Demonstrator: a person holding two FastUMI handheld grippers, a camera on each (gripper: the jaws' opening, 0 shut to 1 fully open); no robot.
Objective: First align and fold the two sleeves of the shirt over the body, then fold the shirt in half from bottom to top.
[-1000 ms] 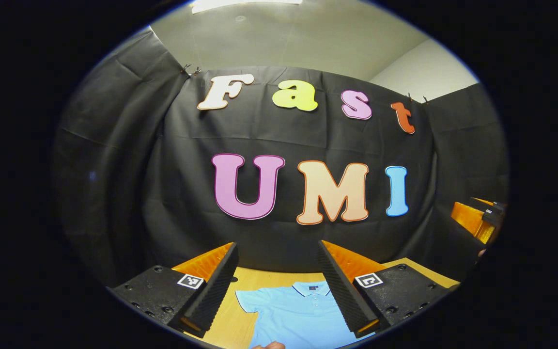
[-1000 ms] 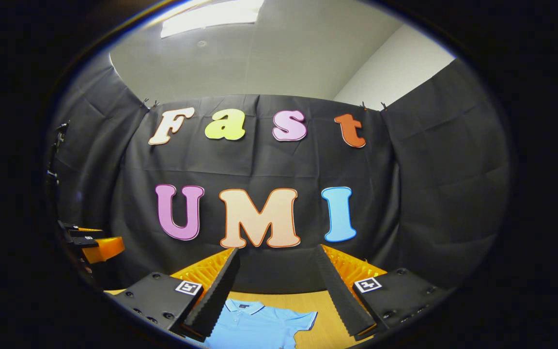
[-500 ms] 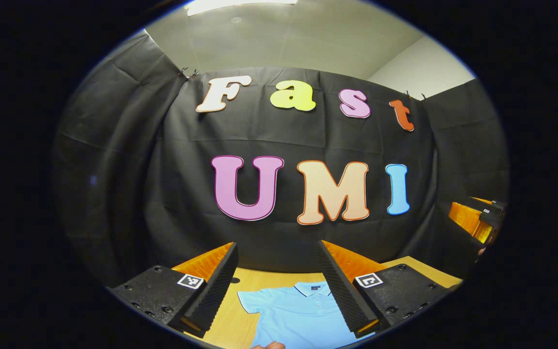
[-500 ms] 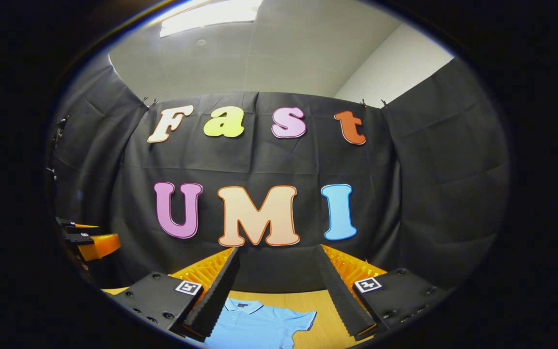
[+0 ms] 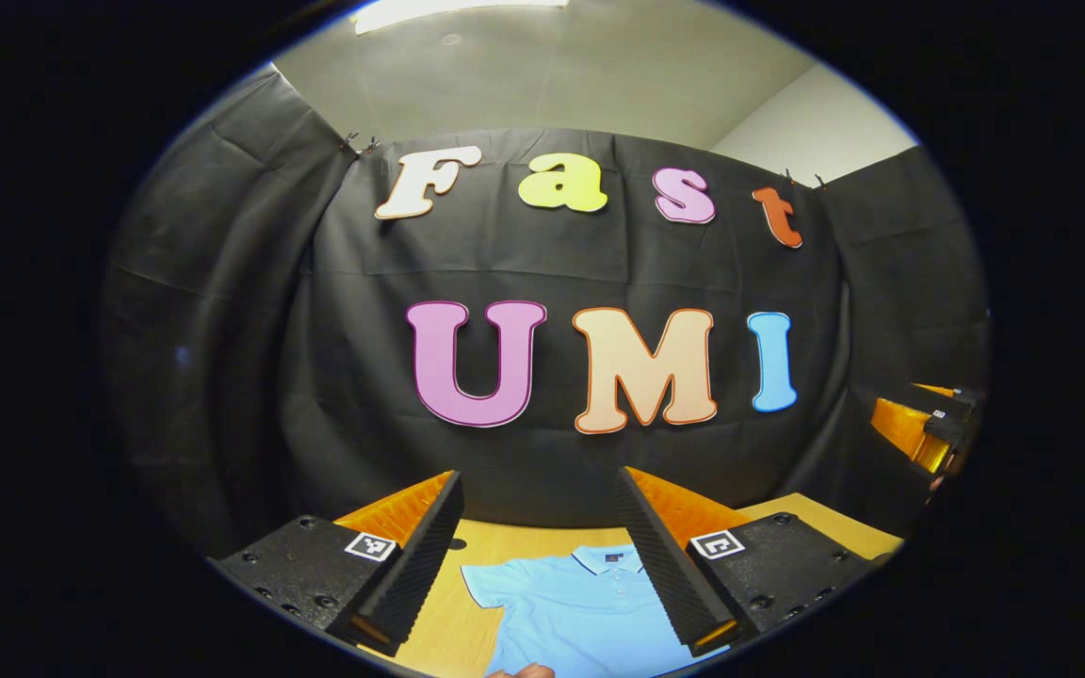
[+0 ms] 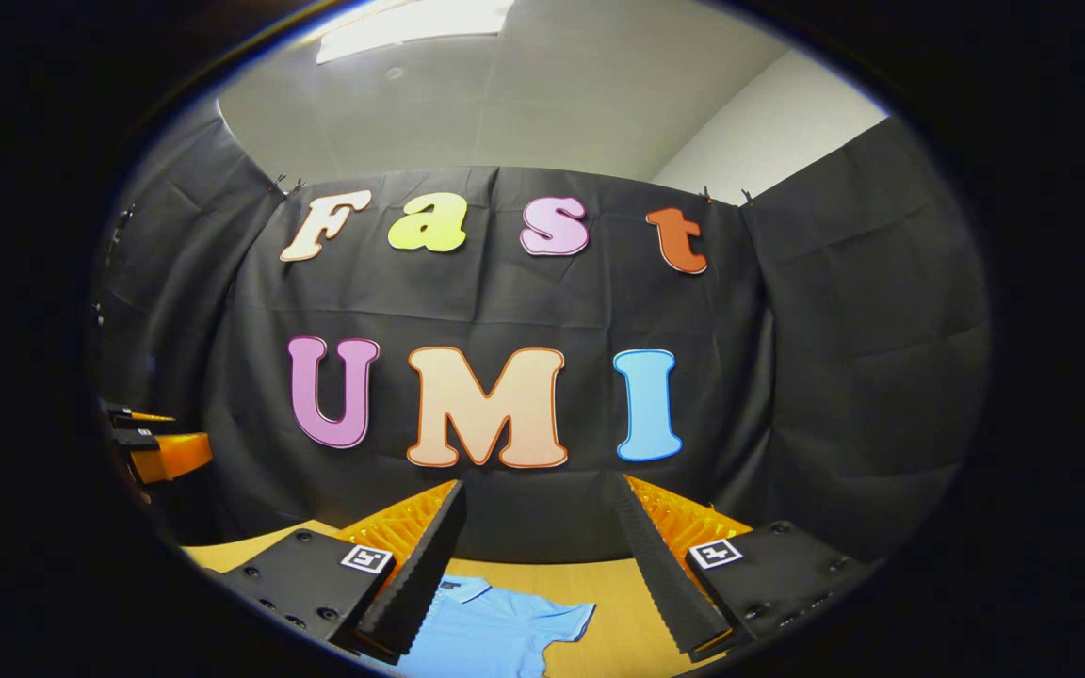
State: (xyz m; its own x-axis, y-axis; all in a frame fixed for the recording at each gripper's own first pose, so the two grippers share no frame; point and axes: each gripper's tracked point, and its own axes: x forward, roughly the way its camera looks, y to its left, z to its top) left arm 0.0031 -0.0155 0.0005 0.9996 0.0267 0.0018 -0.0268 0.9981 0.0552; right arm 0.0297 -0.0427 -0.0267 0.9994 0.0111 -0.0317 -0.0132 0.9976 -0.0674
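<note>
Shirt (image 5: 590, 612), light blue, flat on the desk (image 5: 467, 551) in the left gripper view, collar toward the far wall and hem toward the holder, so long axis along the line of sight. Left gripper (image 5: 542, 556) well above the cloth, jaws wide apart and empty, nothing between the fingers (image 5: 411, 579) but the view down onto the garment. One short sleeve (image 5: 486, 584) spread outward at the left of the body, below and slightly left of the gap between the jaws. Other gripper (image 5: 924, 428) far off at the right edge, high over the desk. Part of a hand (image 5: 524, 671) at the bottom edge. In the right gripper view, right gripper (image 6: 542, 565) likewise raised, jaws spread wide, gripping nothing. Shirt (image 6: 486, 631) below and left of centre, collar (image 6: 453, 589) just beside the left finger, other short sleeve (image 6: 571, 617) pointing right, almost straight under the gap. Left gripper (image 6: 156, 447) far off at the left edge. No fold made yet, by the look of it: both sleeves out to the sides. Likely next: descent on both sides, each gripper onto the sleeve nearer to it, then a draw inward across the long axis.
</note>
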